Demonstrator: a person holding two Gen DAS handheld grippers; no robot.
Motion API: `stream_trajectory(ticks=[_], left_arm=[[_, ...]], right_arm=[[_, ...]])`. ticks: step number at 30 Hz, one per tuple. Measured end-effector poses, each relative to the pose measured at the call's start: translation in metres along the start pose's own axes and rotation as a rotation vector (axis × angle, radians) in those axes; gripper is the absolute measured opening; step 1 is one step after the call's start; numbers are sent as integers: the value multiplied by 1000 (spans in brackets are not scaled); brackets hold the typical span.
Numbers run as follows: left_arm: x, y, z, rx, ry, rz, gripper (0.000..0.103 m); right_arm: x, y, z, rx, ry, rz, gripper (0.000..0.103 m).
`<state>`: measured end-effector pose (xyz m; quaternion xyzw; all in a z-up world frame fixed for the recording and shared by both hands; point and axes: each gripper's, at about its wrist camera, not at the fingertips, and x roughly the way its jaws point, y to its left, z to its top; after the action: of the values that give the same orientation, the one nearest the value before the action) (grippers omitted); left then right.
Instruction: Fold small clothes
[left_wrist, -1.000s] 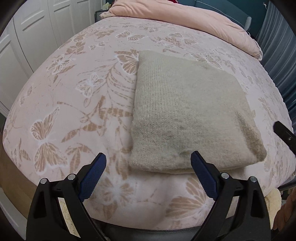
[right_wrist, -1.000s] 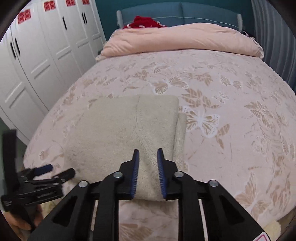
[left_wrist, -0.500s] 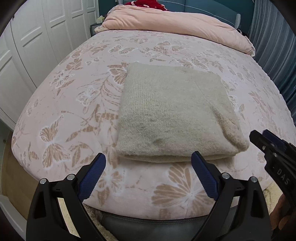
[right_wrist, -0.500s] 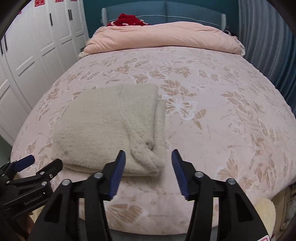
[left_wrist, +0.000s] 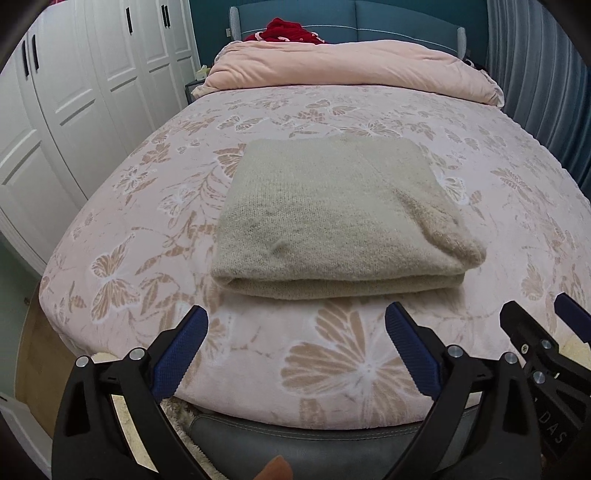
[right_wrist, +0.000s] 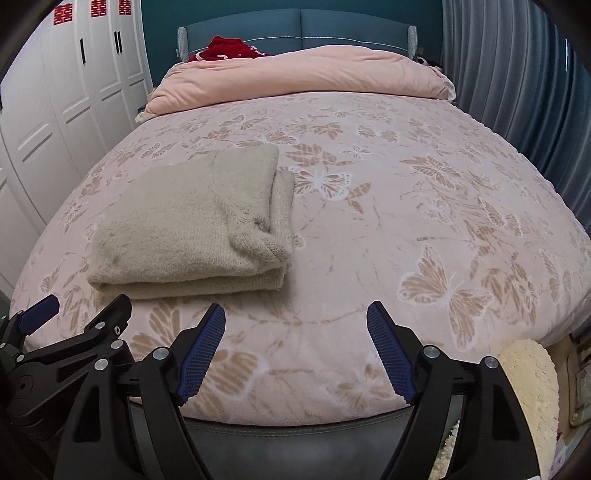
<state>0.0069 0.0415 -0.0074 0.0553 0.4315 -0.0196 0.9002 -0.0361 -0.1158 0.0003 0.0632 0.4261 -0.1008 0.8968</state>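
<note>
Beige knit sweater (left_wrist: 332, 218) — folded flat rectangle, near bed's foot edge.

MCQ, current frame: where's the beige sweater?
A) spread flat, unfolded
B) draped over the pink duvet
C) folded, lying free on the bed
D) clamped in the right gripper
C: the beige sweater lies folded on the bed, ahead of the open right gripper and left gripper.

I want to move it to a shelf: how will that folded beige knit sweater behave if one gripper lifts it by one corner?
The folded beige knit sweater is soft knit in loose stacked layers, so it would probably sag and unfold. It looks thick but fluffy, so likely light for its bulk. The fuzzy surface should hold well against the ridged pads.
</note>
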Motion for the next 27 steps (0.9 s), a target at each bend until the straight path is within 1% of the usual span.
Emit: stream_trajectory(ticks=[4, 8, 11, 16, 20, 27], left_arm=[[-7, -3, -5, -2, -8, 9, 95], [-10, -7, -9, 12, -11, 38, 95], [-12, -8, -13, 9, -8, 38, 95], [-16, -6, -14, -2, -15, 30, 95], [-19, -6, -13, -1, -25, 44, 95], [-22, 0, -13, -32, -28, 55, 95]], right_arm=[[-4, -5, -5, 17, 0, 10, 77], [-2, -9, -12, 40, 19, 18, 77], [-3, -10, -14, 44, 19, 23, 77], [-9, -9, -14, 31, -5, 18, 77], [-8, -9, -13, 18, -3, 20, 77], [-9, -5, -14, 9, 1, 18, 77]])
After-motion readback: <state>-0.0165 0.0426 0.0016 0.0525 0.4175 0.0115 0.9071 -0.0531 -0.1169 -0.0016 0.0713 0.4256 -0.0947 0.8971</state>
